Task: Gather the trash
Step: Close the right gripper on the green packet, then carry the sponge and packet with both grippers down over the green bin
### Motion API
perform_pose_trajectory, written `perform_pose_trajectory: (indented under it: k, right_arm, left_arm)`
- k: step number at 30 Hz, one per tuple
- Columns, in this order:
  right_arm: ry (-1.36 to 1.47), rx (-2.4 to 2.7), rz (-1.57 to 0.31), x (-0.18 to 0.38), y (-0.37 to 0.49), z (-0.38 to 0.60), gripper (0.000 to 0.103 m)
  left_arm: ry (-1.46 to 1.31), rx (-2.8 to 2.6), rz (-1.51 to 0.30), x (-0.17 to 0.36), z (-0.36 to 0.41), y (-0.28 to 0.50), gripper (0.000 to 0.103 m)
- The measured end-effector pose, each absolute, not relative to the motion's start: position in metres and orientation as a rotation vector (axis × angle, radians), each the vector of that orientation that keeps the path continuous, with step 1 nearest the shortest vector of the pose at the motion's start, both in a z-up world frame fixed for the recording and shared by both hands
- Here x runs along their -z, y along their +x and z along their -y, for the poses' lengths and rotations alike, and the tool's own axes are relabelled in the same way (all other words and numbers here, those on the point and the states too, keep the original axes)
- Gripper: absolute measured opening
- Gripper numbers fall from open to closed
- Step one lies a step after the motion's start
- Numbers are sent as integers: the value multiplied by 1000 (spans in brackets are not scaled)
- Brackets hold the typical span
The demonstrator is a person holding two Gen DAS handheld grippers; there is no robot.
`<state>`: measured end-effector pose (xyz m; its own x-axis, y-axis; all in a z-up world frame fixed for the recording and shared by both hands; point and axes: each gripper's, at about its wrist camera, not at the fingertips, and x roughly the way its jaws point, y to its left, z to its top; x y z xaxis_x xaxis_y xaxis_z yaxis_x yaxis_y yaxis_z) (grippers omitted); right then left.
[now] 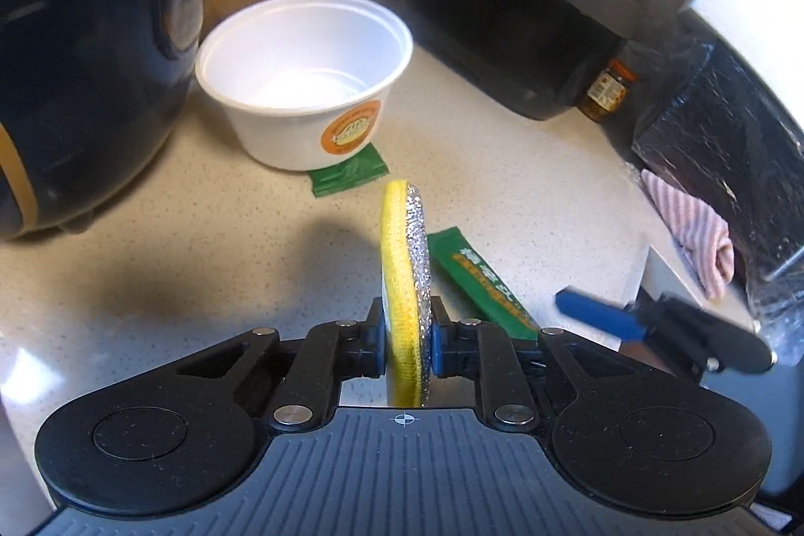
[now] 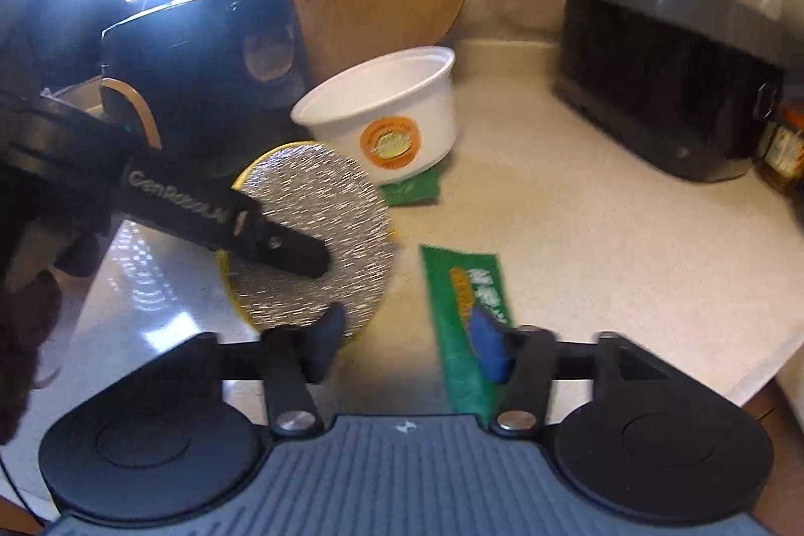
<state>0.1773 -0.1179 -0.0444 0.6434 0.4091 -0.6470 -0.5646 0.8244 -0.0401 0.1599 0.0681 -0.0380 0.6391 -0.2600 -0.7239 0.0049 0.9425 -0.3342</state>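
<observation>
The left gripper [image 1: 408,335] is squeezed tight on a round scrubbing pad [image 1: 404,285]. The pad is yellow on one side and shiny silver on the other, and it stands on its edge between the two fingers, lifted off the counter [image 1: 527,184]. From the right wrist view the pad [image 2: 321,234] shows its silver face, with the left gripper's black finger [image 2: 281,244] lying across it.

The right gripper [image 2: 407,342] is open wide and has nothing in it. Its blue fingertips [image 2: 487,350] hang over a long green wrapper [image 2: 462,315] that lies flat on the counter, just beside the pad.

A white cup [image 1: 306,79] stands farther back, empty inside. It sits on the corner of a second green wrapper [image 1: 349,174]. A black kettle [image 1: 85,59] is to the left of the cup
</observation>
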Motion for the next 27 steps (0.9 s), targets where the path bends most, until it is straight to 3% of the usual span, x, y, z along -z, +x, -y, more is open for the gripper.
perform_pose_trajectory:
  k: [10,12,14,15,17,27]
  right_arm:
    - [-208,-527,-801,68,201,131,65]
    - [-197,-511,-801,70,203,132,56]
    - [-184,-506,-810,68,204,134,33]
    - [-169,-507,-814,66,204,136,31]
    - [-138,-511,-819,60,204,140,16]
    - [78,-461,-775,15,166,199,7]
  left_arm:
    - [-382,150,-837,32,-85,135,19]
    - [-401,142,-829,33,-91,130,19]
    - [-418,132,-826,33,-97,127,19]
    - [-425,129,-824,32,-99,127,19]
    - [-437,128,-819,31,-104,126,19]
    - [-386,351,-856,22,-61,138,19]
